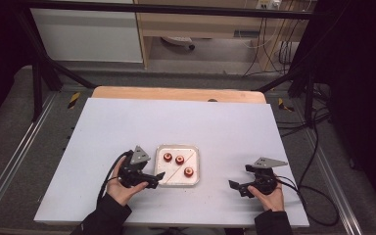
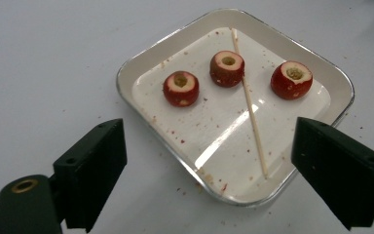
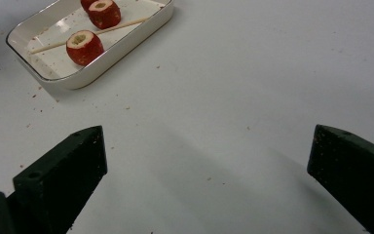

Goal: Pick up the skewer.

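A white square tray lies near the front middle of the white board. It holds three red cored fruits and a thin wooden skewer laid aslant between them. My left gripper is at the tray's left front corner, jaws pointing at it. In the left gripper view the left gripper stands open and empty, with the tray just beyond. My right gripper rests to the right of the tray, apart from it, open over bare board. The right gripper view has the tray at upper left.
The white board covers a wooden table whose edge runs along the back. Red crumbs dot the board around the tray. Black frame bars and cables stand at the sides. There is open board behind and left of the tray.
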{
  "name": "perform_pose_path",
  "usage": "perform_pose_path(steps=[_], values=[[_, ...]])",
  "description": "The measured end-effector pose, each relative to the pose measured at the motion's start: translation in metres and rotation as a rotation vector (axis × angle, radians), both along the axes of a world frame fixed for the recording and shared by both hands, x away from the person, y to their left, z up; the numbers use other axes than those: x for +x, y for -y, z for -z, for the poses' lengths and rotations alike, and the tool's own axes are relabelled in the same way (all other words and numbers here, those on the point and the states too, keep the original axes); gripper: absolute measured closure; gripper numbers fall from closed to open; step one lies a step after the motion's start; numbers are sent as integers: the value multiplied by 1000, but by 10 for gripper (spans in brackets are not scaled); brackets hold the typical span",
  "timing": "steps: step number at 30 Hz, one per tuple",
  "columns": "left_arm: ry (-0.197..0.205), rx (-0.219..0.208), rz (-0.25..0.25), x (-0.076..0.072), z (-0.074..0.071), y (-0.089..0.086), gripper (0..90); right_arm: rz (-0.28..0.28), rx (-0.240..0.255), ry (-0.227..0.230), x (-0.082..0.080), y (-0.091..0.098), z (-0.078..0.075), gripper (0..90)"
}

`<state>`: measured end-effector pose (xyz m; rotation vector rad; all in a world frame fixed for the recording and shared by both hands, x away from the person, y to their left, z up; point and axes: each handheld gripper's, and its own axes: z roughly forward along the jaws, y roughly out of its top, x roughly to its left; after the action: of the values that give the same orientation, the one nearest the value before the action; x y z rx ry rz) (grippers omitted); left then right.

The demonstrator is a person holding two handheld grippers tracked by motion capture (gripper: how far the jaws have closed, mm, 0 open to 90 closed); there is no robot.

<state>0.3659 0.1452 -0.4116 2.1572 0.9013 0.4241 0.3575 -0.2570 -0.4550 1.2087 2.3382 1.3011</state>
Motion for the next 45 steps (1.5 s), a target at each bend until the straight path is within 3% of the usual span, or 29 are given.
perform_pose_path(steps=[7, 10, 12, 13, 16, 26, 37, 45], values=[[-36, 9, 34, 6, 7, 28, 321, 1, 3, 2, 0, 0, 0, 14], [-57, 39, 45, 8, 12, 38, 436, -2, -3, 1, 0, 1, 0, 14], [-65, 54, 46, 9, 15, 43, 463, -1, -1, 1, 0, 0, 0, 14], [-74, 53, 48, 9, 16, 45, 522, 0, 1, -1, 0, 0, 0, 14], [-91, 58, 53, 8, 19, 48, 586, -1, 1, -1, 0, 0, 0, 14], [-83, 61, 22, 6, 24, 52, 786, -5, -4, 1, 0, 1, 0, 15], [-83, 70, 4, 5, 30, 55, 844, -1, 5, -3, 0, 0, -1, 15], [-77, 53, -28, 3, 32, 54, 877, -2, 6, -3, 0, 0, -1, 15]])
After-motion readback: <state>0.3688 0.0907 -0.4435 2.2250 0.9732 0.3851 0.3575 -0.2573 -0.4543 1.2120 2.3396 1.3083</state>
